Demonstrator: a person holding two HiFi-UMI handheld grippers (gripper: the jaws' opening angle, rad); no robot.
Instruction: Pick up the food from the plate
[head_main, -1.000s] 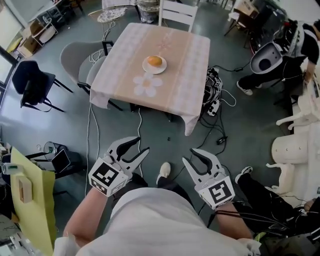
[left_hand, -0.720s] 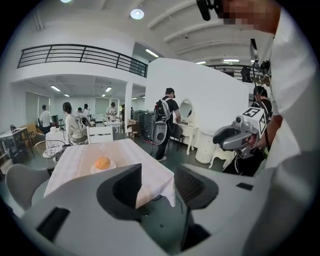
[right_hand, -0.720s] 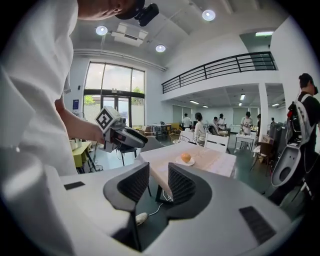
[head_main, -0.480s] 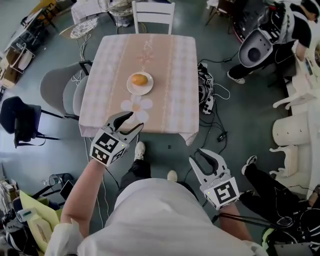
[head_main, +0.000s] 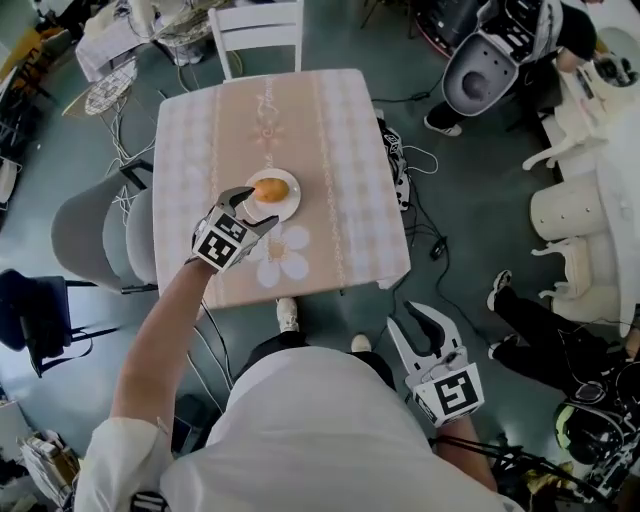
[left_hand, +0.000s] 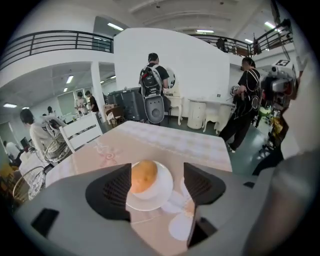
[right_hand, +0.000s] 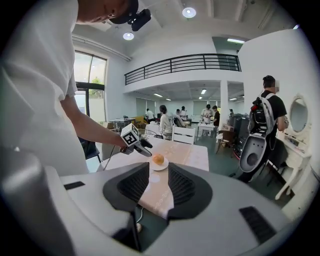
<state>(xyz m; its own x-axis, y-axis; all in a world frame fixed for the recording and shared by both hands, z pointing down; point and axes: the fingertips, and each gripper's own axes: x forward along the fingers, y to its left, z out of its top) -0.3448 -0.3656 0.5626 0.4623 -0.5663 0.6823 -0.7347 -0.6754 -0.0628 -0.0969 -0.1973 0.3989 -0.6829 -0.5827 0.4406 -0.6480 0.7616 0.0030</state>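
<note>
A round orange-yellow food item (head_main: 270, 189) lies on a small white plate (head_main: 288, 203) on the table with the pink checked cloth (head_main: 330, 150). My left gripper (head_main: 245, 206) reaches over the table's near side. Its jaws are opening and its tips sit just short of the plate. In the left gripper view the food (left_hand: 144, 176) and plate (left_hand: 159, 196) show between the jaws of the left gripper (left_hand: 156, 176), untouched. My right gripper (head_main: 420, 322) hangs low by my body, off the table, open and empty. From the right gripper (right_hand: 158, 186) the food (right_hand: 158, 159) looks far off.
A white chair (head_main: 258, 30) stands at the table's far side and a grey chair (head_main: 95, 235) at its left. Cables (head_main: 400, 170) lie on the floor to the right. White furniture (head_main: 570, 210) stands further right. People (left_hand: 152, 90) stand beyond the table.
My left gripper has swung forward from beside my body out over the table to the plate, and its jaws have spread wider. I have stepped closer to the table. The right gripper stayed low.
</note>
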